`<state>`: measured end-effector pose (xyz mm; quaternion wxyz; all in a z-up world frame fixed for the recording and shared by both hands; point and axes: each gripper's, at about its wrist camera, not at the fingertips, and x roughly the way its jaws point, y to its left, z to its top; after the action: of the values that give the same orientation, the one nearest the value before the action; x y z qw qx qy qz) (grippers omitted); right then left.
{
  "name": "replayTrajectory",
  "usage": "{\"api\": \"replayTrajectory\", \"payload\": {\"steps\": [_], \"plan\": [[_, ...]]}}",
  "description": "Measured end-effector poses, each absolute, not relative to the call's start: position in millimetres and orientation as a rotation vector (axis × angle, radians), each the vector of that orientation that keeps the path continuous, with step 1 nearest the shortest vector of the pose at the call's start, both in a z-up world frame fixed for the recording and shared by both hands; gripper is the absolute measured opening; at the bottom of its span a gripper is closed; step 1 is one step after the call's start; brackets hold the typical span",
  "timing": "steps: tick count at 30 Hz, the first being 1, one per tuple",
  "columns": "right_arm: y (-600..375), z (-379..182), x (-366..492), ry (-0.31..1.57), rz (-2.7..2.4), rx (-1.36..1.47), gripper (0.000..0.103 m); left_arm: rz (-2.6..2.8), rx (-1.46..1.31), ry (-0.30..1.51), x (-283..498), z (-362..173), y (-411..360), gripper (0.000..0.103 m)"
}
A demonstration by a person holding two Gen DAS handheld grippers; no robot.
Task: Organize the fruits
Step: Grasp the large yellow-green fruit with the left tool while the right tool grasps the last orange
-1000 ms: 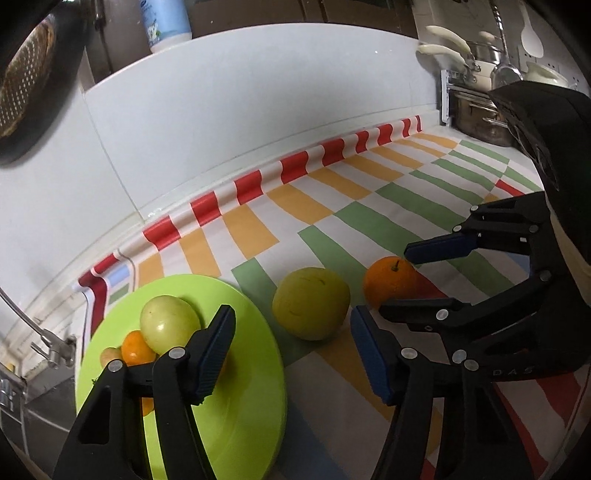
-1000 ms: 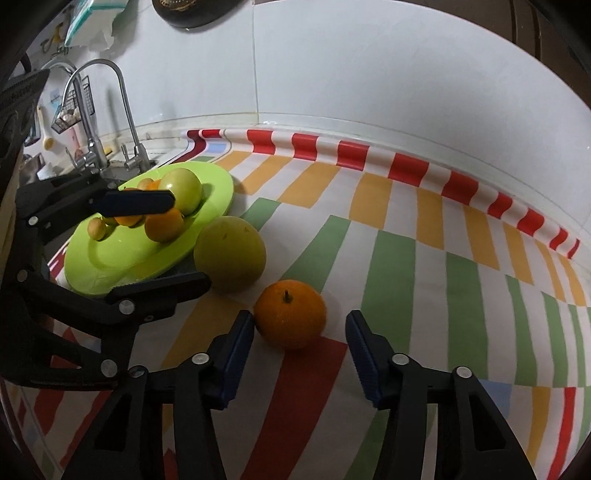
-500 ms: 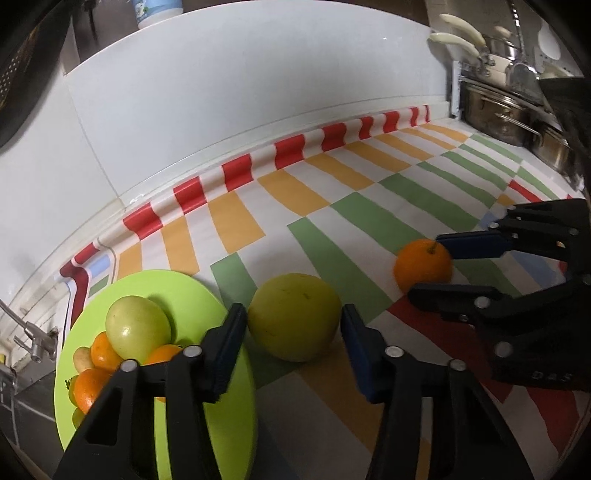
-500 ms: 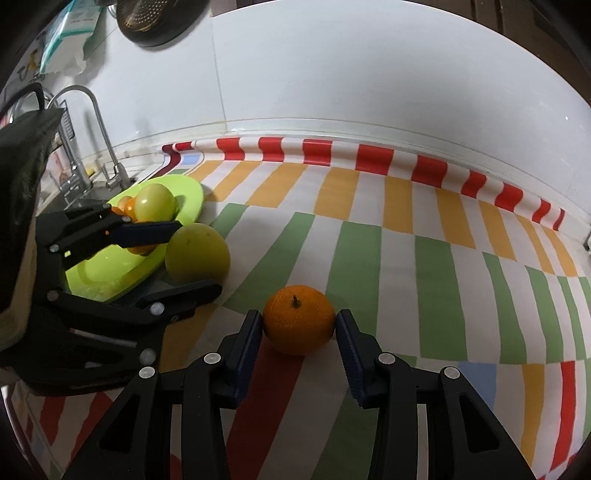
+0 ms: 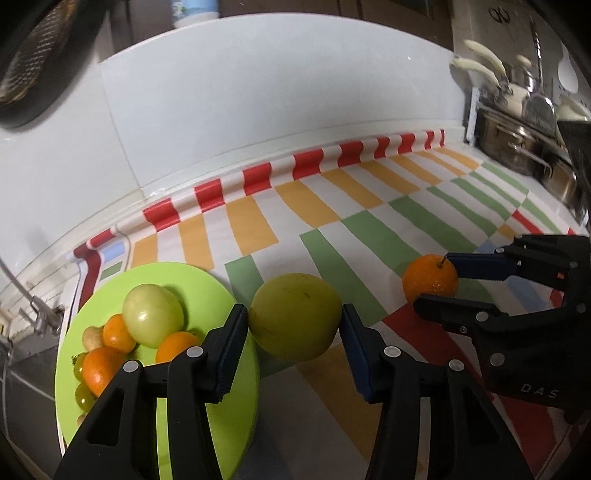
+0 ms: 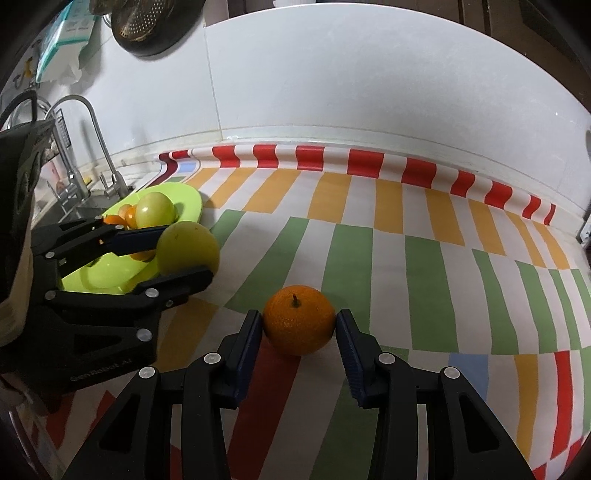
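A large yellow-green fruit [image 5: 294, 316] lies on the striped cloth beside a lime-green plate [image 5: 207, 291]. My left gripper [image 5: 291, 345] has a pad against each side of it, gripping it. The plate holds a green apple [image 5: 152, 315], several small oranges and other small fruits. An orange [image 6: 298, 319] lies further right on the cloth. My right gripper [image 6: 298, 334] has both pads touching its sides. Each gripper also shows in the other view: the left gripper [image 6: 183, 254], the right gripper [image 5: 437, 280].
A sink with a tap [image 6: 92, 147] lies left of the plate. Metal pots and utensils [image 5: 517, 136] stand at the right end of the counter. A white tiled wall runs behind. A colander [image 6: 147, 22] hangs above.
Both grippers moved forward and closed: the left around the yellow-green fruit, the right around the orange. Neither fruit has left the cloth.
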<state>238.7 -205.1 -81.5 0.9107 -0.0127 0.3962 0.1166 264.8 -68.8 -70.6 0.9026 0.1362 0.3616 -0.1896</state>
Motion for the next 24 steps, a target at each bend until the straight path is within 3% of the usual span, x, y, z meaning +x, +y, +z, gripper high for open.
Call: {"api": "replayTrajectory", "payload": {"steps": [24], "plan": [[-182.6, -28.3, 188.3, 0.675, 0.288, -0.04, 0.042, -0.244, 0.145, 0.649, 188.3, -16.2, -23.3, 0.05]]}}
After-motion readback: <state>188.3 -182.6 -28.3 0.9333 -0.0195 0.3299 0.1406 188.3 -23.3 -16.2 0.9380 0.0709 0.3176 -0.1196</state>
